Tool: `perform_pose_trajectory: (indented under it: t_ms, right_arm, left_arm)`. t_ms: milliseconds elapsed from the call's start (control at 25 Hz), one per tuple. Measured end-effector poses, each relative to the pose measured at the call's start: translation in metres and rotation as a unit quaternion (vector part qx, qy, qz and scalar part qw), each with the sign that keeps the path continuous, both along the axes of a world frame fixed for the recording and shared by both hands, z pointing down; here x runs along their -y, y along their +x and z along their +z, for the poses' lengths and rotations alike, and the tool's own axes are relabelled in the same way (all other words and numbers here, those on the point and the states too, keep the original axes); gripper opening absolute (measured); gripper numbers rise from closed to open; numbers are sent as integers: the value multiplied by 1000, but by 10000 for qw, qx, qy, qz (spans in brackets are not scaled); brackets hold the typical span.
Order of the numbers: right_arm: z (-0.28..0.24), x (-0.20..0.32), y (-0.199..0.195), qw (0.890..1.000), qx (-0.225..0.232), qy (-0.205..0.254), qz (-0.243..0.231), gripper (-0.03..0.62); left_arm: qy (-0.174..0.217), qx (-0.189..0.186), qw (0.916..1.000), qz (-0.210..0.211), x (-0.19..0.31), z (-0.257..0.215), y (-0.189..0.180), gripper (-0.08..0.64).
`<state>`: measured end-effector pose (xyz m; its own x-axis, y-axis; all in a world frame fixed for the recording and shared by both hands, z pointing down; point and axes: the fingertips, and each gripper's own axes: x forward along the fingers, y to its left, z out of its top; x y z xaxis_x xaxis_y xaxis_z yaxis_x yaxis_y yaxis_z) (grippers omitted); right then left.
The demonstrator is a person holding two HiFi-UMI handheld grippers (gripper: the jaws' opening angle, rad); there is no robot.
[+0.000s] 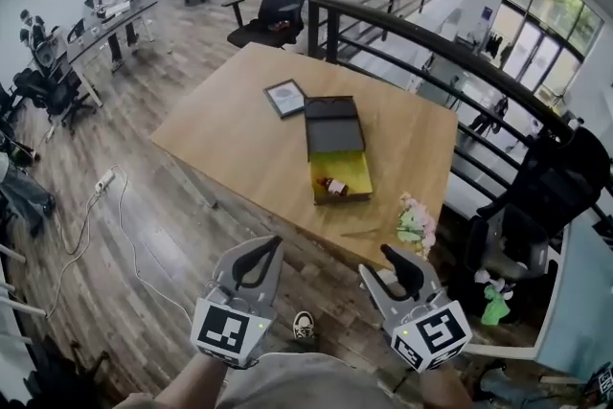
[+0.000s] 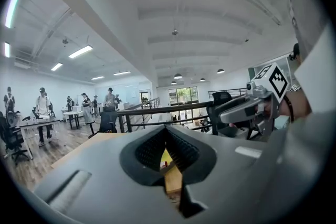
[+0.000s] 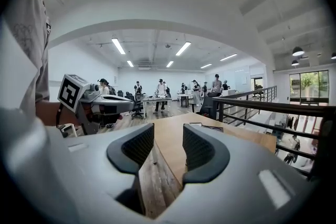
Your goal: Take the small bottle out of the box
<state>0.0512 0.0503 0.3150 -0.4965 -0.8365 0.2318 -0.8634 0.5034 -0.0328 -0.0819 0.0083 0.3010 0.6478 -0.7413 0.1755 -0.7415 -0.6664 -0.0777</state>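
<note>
the small bottle point(image 1: 332, 187) is too small to make out in detail. it lies in the yellow-lined box point(image 1: 356, 175) on the table point(image 1: 239, 144), well ahead of both pairs of fingers. the left gripper point(image 1: 271, 249) has its tips pressed together (only a yellow sliver shows through its loop). the right gripper point(image 1: 395, 259) is spread, with nothing between. a dark lid point(image 1: 333, 124) and a frame point(image 1: 284, 98) lie beyond the box, and flowers point(image 1: 416, 225) lie just ahead of the right fingers.

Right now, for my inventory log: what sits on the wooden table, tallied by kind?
Open yellow-lined box with dark grey lid: 1
Small dark bottle inside it: 1
Dark-framed flat picture: 1
Pale pink-and-green flower bunch: 1
Total: 4
</note>
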Motion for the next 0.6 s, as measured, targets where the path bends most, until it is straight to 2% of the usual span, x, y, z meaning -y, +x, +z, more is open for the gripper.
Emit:
perform_pose_trajectory:
  t_ms: [400,600]
  right_arm:
    - [60,88,-17,9961,-443,-762,-88,153]
    - [87,114,-13,9916,-618,-1131,-109,153]
  left_arm:
    - [-41,258,9994,205,86,46,-13,2]
    - [-280,312,9988,256,107,68,-9,2]
